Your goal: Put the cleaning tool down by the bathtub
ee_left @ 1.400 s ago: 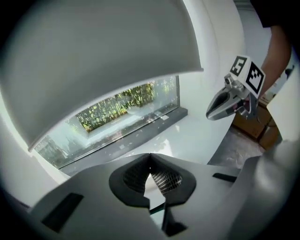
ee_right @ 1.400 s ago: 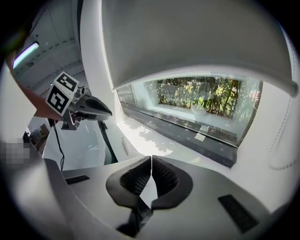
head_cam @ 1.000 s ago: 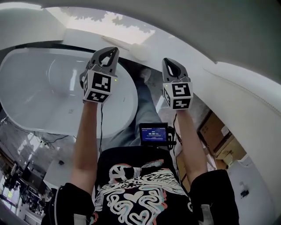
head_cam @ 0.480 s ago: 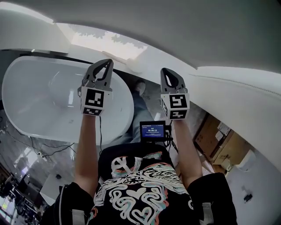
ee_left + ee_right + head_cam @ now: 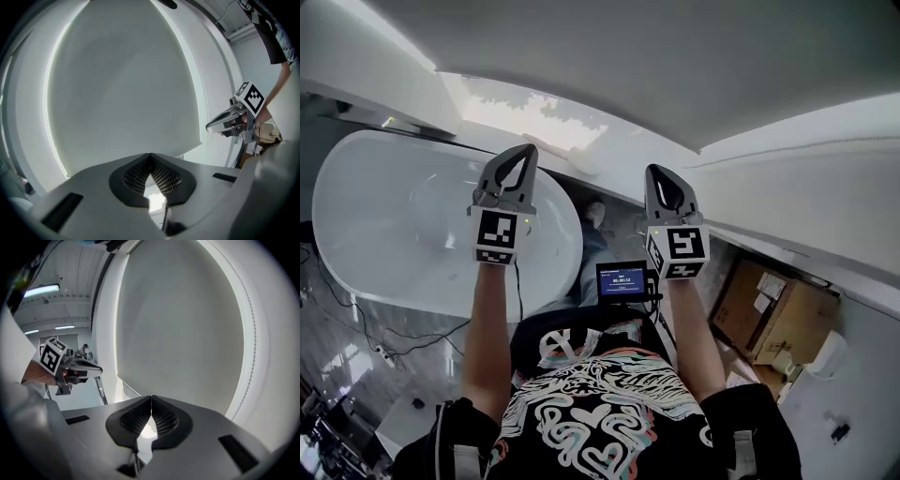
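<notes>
Both grippers are held up side by side in front of a white wall, and no cleaning tool shows in any view. My left gripper (image 5: 525, 150) is shut with nothing between its pads, over the right end of the white oval bathtub (image 5: 384, 225). My right gripper (image 5: 659, 171) is also shut and empty, to the right of the tub. In the left gripper view the ribbed pads meet at the left gripper's tip (image 5: 150, 154), and the right gripper (image 5: 213, 126) shows at the side. In the right gripper view the right gripper (image 5: 151, 397) is shut, with the left gripper (image 5: 96, 369) beside it.
A small lit screen (image 5: 622, 279) hangs at the person's chest. Cardboard boxes (image 5: 769, 309) stand at the lower right. Cables (image 5: 356, 328) trail over the glossy floor left of the tub. A bright window strip (image 5: 525, 108) runs behind the tub.
The head view has swung, so the tub and both grippers sit lower in the picture and more wall shows above. Both grippers stay shut and side by side.
</notes>
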A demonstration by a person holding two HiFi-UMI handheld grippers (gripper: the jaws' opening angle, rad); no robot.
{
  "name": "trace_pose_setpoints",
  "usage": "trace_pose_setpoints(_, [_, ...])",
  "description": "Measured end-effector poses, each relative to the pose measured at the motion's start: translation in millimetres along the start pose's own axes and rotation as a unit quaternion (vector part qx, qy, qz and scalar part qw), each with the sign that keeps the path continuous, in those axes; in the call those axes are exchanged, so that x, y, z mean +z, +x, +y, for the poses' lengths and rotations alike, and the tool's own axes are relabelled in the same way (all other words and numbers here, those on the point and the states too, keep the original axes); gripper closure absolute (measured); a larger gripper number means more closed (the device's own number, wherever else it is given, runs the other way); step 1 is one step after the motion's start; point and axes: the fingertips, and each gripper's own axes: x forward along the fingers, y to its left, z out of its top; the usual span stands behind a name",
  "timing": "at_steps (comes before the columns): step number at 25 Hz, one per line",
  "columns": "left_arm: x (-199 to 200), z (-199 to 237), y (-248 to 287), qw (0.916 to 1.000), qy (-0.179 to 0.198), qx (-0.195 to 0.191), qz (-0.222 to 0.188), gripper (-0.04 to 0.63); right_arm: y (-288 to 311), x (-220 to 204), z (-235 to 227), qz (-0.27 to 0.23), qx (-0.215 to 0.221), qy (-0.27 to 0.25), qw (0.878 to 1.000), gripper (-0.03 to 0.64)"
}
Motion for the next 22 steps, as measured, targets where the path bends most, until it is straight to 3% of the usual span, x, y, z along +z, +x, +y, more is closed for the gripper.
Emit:
trace_pose_setpoints(7, [40, -2, -57, 0.9974, -0.033, 0.019, -0.06, 0.58, -50, 42, 13, -0.051, -0.026, -0.018, 0.998, 0.589])
trace_pose_setpoints(12, [57, -8, -109, 0.9941, -0.064, 0.033, -0.081, 0.578, -101, 65, 24, -0.09, -0.051, 0.007, 0.995, 0.589])
trace_pose_setpoints(17, [84, -7, -139, 0.9932, -0.028, 0.037, -0.107, 0.578, -128, 95, 32, -0.131, -0.059, 0.045, 0.989, 0.589])
trace_pose_setpoints(22, [96, -4, -153, 0.9911, -0.027, 0.046, -0.122, 0.578, -143, 117, 43, -0.152, -0.059, 0.036, 0.986, 0.589])
